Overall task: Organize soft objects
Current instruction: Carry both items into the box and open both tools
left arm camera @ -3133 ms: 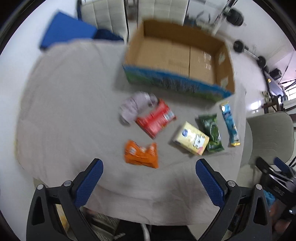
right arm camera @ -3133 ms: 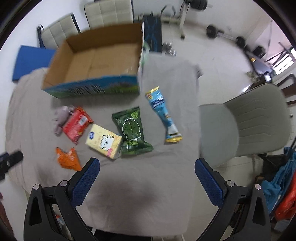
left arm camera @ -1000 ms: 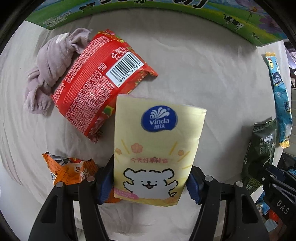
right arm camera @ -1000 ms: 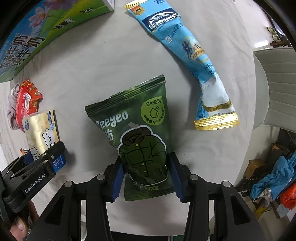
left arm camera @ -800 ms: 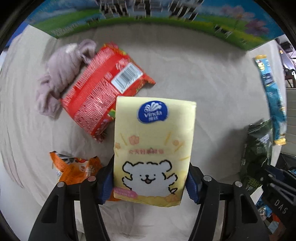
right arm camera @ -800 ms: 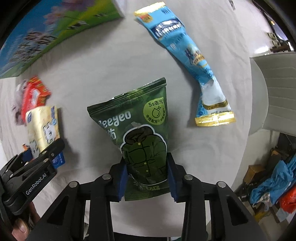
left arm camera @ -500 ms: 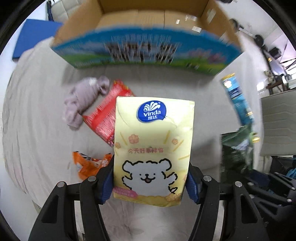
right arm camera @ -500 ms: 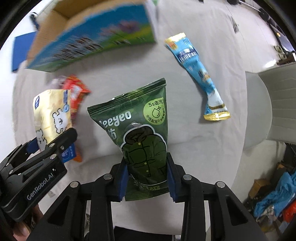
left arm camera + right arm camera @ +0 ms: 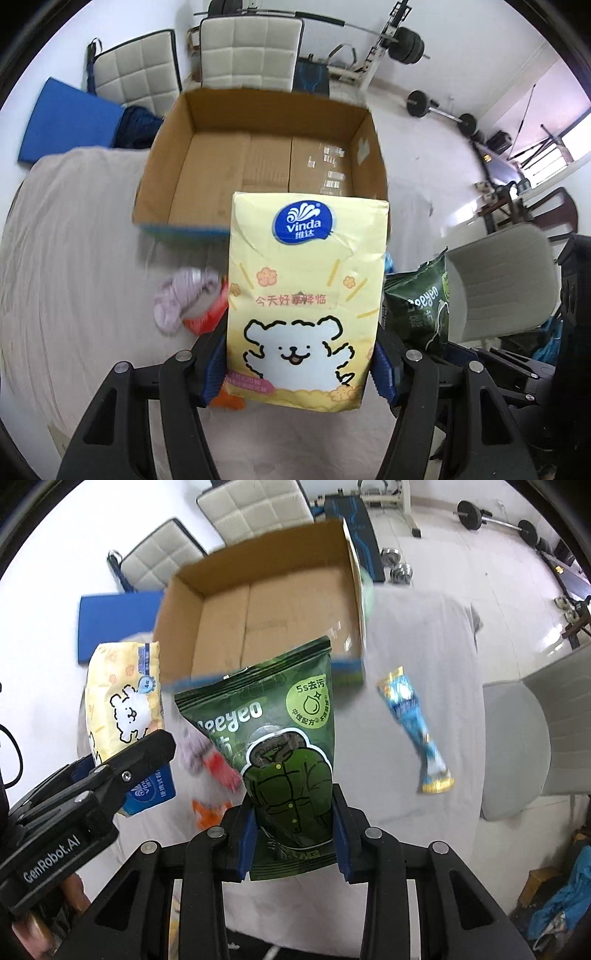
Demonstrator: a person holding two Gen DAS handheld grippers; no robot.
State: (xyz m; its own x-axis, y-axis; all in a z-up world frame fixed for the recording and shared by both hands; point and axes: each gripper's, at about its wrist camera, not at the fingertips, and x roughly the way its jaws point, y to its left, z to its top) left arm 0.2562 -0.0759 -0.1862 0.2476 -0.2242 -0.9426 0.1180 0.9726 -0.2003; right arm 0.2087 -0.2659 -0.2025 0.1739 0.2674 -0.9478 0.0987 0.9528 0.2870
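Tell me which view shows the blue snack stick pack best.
The right wrist view: the blue snack stick pack lies in full on the cloth. In the left wrist view the yellow tissue pack hides nearly all of it.

The box (image 9: 266, 173) sits behind the sock (image 9: 184, 299); the stick pack (image 9: 413, 727) lies right.

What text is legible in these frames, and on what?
"vinda" and "今天好事降临": tissue pack held by the left gripper.
"eeyeo" (first letter hidden) and "5s去污": green pouch held by the right gripper.
"GenRobot.AI": body of the left gripper, seen in the right wrist view.
Blue sachet, the pack's pink strip and the pouch's fine print: too blurred or small to read.
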